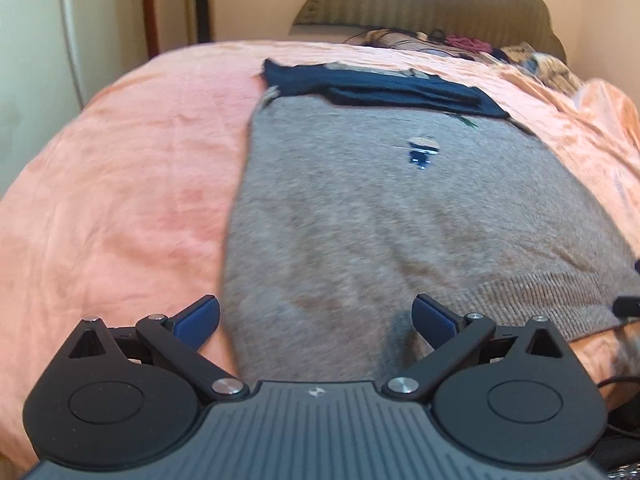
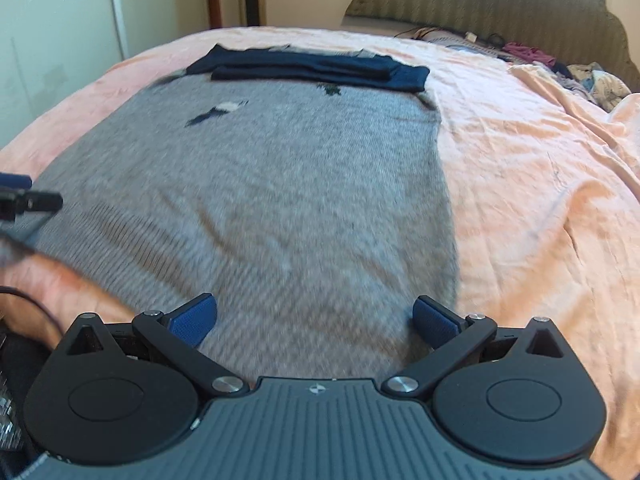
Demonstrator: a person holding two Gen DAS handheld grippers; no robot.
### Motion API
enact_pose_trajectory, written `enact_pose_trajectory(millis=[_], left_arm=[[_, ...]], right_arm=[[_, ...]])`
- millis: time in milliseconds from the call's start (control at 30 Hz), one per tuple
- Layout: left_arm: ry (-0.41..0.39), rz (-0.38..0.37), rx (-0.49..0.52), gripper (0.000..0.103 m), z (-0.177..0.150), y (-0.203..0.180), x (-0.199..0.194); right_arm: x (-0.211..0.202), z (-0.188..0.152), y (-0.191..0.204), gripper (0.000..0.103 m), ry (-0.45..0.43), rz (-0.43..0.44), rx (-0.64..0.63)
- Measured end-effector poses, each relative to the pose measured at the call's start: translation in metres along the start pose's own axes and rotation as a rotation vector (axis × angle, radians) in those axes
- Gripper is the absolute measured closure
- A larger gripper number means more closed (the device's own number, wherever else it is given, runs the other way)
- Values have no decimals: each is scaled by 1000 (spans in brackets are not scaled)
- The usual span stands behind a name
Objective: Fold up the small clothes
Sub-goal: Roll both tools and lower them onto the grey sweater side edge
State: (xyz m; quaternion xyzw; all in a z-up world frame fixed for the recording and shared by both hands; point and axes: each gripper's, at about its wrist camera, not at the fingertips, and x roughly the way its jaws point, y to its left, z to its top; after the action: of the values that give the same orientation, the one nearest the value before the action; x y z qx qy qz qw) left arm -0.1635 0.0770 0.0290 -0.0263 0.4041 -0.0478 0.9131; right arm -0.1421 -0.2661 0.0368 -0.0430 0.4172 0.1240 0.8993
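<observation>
A grey knitted sweater (image 1: 392, 216) (image 2: 256, 200) lies flat on the bed, its navy sleeves (image 1: 400, 90) (image 2: 316, 69) folded across the far end. A small embroidered figure (image 1: 422, 150) sits on its chest. My left gripper (image 1: 316, 320) is open just above the sweater's near hem at its left edge, with nothing between the blue pads. My right gripper (image 2: 314, 320) is open too, over the hem near the sweater's right edge. The tip of the left gripper (image 2: 24, 200) shows at the far left of the right wrist view.
A peach blanket (image 1: 120, 184) (image 2: 520, 160) covers the bed on both sides of the sweater. Loose clothes (image 1: 460, 42) (image 2: 576, 70) are piled by the wicker headboard (image 1: 420, 4). A black cable (image 2: 24, 300) runs at the near left. A wall and door frame stand behind on the left.
</observation>
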Motion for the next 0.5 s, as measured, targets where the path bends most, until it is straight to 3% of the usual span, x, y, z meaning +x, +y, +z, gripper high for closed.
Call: enact_pose_trajectory(millis=[67,167,300,333,433,500], left_arm=[[39,-76,-126,0,1,22,-2],[61,-297,-369,0,-1,55,-4],[222,-728,-724,0,-14,80,27],[259,-779,-769,0,-17,81,35],[268,-787,-776,0,-16,80,36],[267,-787,-792,0,-15,82,36]], right_arm=[[-13,3,-18,0,-27,-5,65],[-20,3,-60,0,-12,61,276],[1,-10,-105,0,116,395,653],[5,-13,-108,0,124,429,691],[9,-12,-111,2,148,480,719],[12,-13,-110,22,181,507,720]])
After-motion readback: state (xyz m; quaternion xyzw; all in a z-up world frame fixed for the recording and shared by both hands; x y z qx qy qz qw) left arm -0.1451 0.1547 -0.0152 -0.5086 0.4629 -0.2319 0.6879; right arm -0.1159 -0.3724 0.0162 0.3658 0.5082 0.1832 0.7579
